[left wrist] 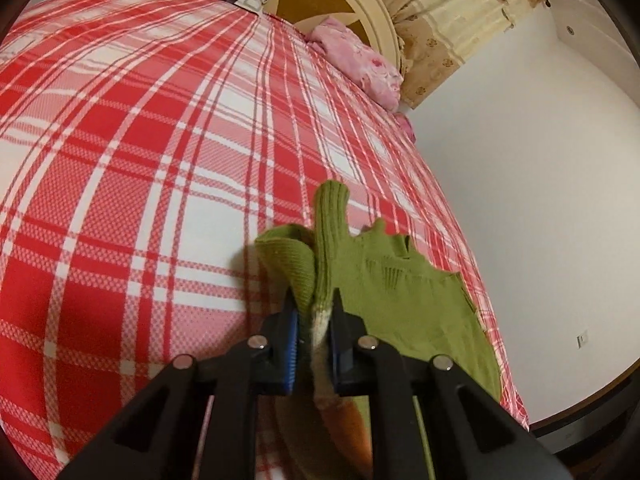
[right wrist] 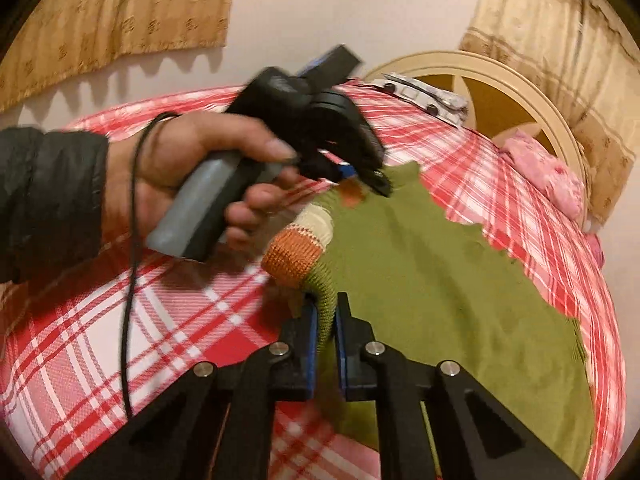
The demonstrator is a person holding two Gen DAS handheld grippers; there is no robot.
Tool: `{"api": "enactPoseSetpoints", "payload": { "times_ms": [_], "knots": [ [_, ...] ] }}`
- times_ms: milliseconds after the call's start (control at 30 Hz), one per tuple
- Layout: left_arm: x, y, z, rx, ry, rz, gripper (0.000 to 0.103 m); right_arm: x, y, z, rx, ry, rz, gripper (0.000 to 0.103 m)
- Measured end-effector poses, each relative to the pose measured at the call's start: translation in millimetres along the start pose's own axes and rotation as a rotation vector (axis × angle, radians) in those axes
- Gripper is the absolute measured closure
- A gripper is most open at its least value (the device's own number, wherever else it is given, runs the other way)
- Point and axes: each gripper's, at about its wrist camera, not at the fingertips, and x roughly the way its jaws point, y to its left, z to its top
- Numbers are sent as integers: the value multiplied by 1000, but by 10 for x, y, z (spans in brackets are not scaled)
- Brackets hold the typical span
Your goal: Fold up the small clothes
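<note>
place: bedroom in a home | bed with red and white plaid sheet (left wrist: 160,160) fills most of both views | round cream headboard (left wrist: 360,4) with brown panels | pink floral pillow (left wrist: 360,64) at the head end | patterned beige curtains (right wrist: 120,8) | plain white walls (left wrist: 540,160) with a socket (left wrist: 582,339)

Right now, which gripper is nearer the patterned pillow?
Left. Both clamp the green sweater; the left gripper is farther up the bed toward the pillow, the right gripper behind.
</note>
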Motion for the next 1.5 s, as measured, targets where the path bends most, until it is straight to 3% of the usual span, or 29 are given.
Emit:
{"api": "enactPoseSetpoints", "payload": {
  "times_ms": [233,533,633,733,833,1033,1133,1200,1267,1367,1433,1500],
  "knots": [
    [8,-414,89,32,-47,-62,90,-170,-467,-84,122,-31,-22,96],
    [226,-1132,73,156,-32,-56,91,-585,-1014,-239,237,-100,-87,103],
    [319,-1170,50,175,-7,-37,91,-586,-1202,-323,288,-75,-27,103],
    [296,-1123,54,157,-7,-20,91,-557,-1300,-456,373,-66,98,102],
    [267,-1074,95,130,-14,-20,91,-470,-1240,-528,384,-47,161,102],
    [296,-1150,76,163,-9,-20,91,-368,-988,-489,335,-60,202,101],
    [293,-1145,61,166,-10,-32,91,-355,-922,-476,315,-59,146,101],
    [292,-1135,54,168,-10,-36,91,-248,-913,-468,332,33,77,101],
    [283,-1129,53,168,-12,-40,91,-170,-884,-487,335,87,130,101],
    [275,-1115,55,161,-14,-45,91,-202,-860,-494,307,68,78,101],
    [260,-1103,52,156,-15,-51,91,-331,-889,-499,273,-37,31,102],
    [252,-1099,52,155,-16,-50,91,-396,-921,-499,254,-90,26,102]
  ]
}}
